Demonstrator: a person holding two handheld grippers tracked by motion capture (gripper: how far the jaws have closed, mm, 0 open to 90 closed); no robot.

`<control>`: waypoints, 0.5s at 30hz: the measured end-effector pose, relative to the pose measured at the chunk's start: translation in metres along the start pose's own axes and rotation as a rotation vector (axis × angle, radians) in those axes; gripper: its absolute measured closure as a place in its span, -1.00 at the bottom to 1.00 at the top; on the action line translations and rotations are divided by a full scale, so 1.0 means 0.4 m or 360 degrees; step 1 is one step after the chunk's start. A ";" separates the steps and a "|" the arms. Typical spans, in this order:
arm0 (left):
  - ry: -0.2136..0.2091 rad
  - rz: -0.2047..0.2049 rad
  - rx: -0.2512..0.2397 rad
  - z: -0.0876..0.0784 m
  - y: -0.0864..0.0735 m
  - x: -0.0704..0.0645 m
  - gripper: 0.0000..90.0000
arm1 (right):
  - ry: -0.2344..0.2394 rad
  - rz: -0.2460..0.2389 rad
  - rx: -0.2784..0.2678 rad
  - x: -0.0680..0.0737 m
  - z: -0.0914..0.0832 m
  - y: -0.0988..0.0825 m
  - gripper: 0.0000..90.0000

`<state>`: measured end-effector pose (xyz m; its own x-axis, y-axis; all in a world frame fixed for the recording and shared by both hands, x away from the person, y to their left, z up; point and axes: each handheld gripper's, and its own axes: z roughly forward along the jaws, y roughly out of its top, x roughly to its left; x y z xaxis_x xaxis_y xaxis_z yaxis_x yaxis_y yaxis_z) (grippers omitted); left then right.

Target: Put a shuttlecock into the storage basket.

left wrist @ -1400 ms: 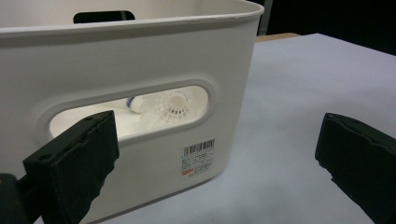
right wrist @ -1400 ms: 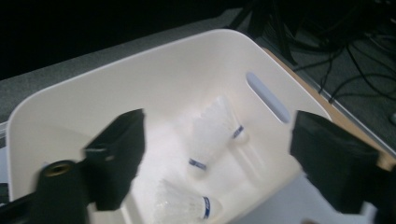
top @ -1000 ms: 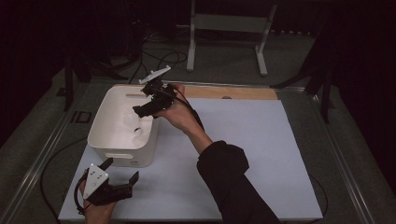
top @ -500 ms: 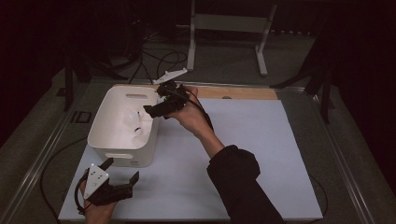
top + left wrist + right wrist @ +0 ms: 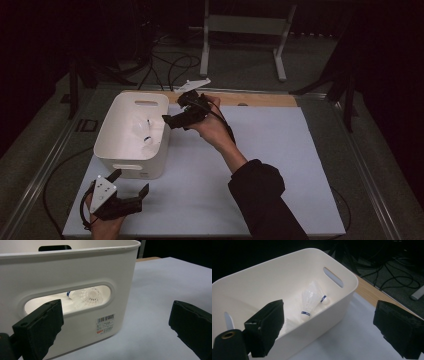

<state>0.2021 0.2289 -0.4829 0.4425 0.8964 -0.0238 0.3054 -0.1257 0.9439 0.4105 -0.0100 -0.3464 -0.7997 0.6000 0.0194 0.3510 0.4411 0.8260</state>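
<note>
My left gripper (image 5: pixel 131 199) rests on the white mat (image 5: pixel 280 165) just beside the tub (image 5: pixel 107 145), jaws wide. Shuttlecocks (image 5: pixel 310 300) lie inside the tub. My right gripper (image 5: pixel 172 120) hovers over its right rim, jaws wide, empty.

Open claw (image 5: pixel 115 327) faces bin (image 5: pixel 75 272) handle slot showing shuttlecock (image 5: pixel 87 297)
</note>
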 end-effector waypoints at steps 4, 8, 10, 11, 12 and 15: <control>0.0003 -0.0001 0.0000 0.000 0.000 0.000 -0.99 | -0.0013 0.0024 -0.0029 -0.009 -0.011 -0.011 -0.78; 0.0003 -0.0002 -0.0002 0.000 0.000 0.000 -0.99 | -0.0035 0.0035 -0.0046 -0.017 -0.023 -0.025 -0.78; 0.0006 -0.0001 -0.0002 0.000 0.000 -0.001 -0.99 | -0.0045 0.0041 -0.0057 -0.021 -0.028 -0.033 -0.78; 0.0007 -0.0002 -0.0003 0.000 0.000 -0.001 -0.99 | -0.0047 0.0048 -0.0062 -0.024 -0.031 -0.036 -0.79; 0.0008 0.0001 -0.0001 -0.001 0.000 -0.001 -0.99 | -0.0049 0.0053 -0.0069 -0.026 -0.034 -0.040 -0.78; 0.0011 -0.0002 0.0000 -0.001 0.000 0.000 -0.99 | -0.0053 0.0062 -0.0084 -0.032 -0.048 -0.052 -0.78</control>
<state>0.2017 0.2290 -0.4827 0.4364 0.8995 -0.0230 0.3060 -0.1243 0.9439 0.4042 -0.0396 -0.3529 -0.7690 0.6383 0.0340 0.3545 0.3817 0.8536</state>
